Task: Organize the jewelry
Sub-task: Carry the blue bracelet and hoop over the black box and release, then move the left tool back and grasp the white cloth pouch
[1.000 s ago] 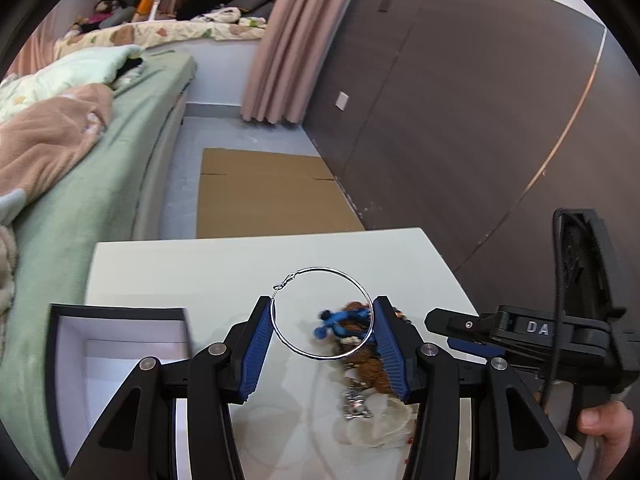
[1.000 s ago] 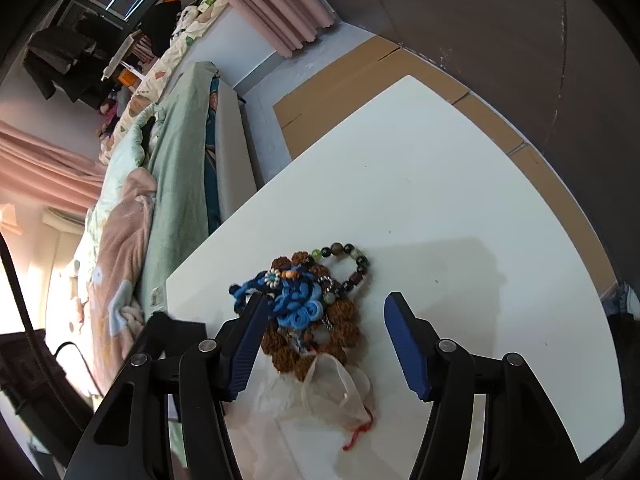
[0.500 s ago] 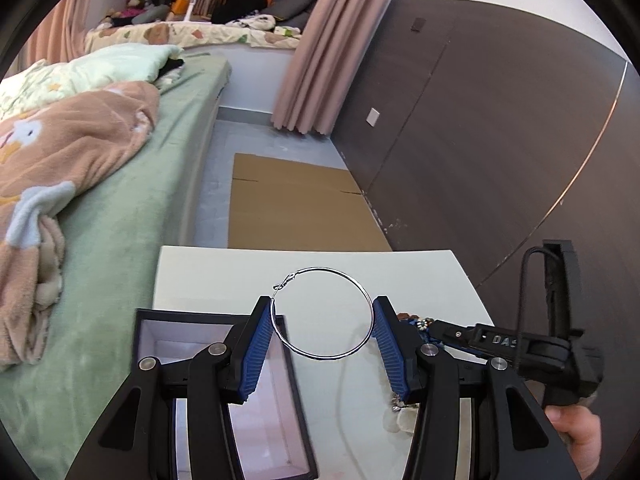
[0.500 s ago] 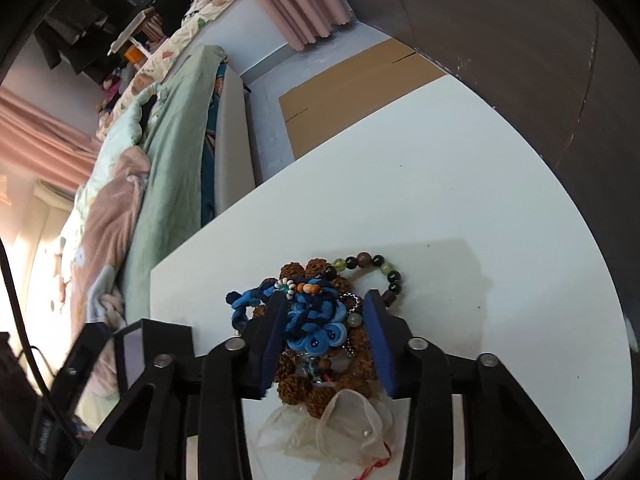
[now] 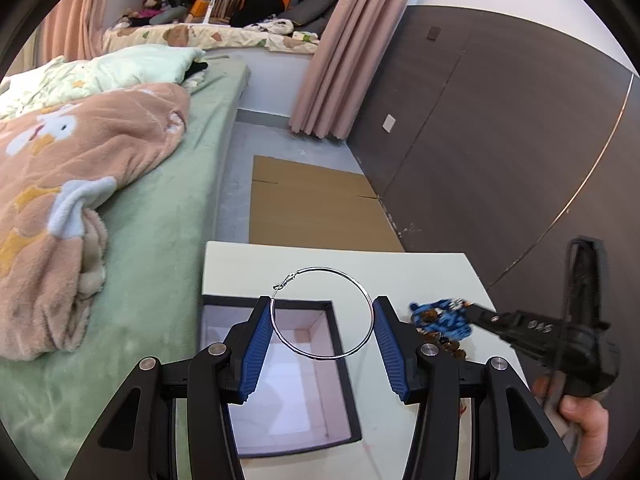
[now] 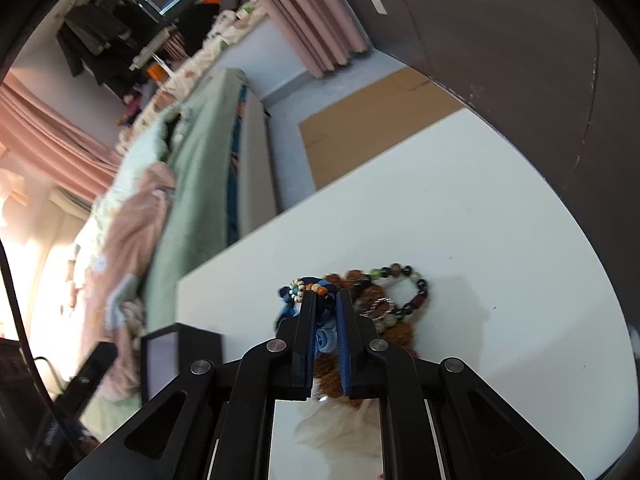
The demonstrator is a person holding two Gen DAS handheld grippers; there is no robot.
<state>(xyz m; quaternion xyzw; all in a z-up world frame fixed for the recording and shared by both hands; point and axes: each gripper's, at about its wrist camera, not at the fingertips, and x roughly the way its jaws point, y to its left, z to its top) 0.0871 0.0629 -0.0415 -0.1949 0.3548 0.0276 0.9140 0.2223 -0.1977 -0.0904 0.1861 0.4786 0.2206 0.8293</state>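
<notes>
Closing on the soft blue knotted cord (image 6: 322, 336), the right claw (image 6: 325, 300) pinches its bulk, while the left claw (image 5: 322, 322) grips the thin, stiff hoop earring (image 5: 322, 313) by its sides.

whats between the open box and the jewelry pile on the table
In the left wrist view, only bare white table separates the open box from the jewelry pile; the left gripper's right finger crosses that gap in the picture.

Even daylight, bright. Heavy fisheye bending plus black vignette at corners. Right wrist view motion-blurred, overexposed glare at its left edge; soft shadow on the table (image 6: 460, 292). Left wrist view sharp.
</notes>
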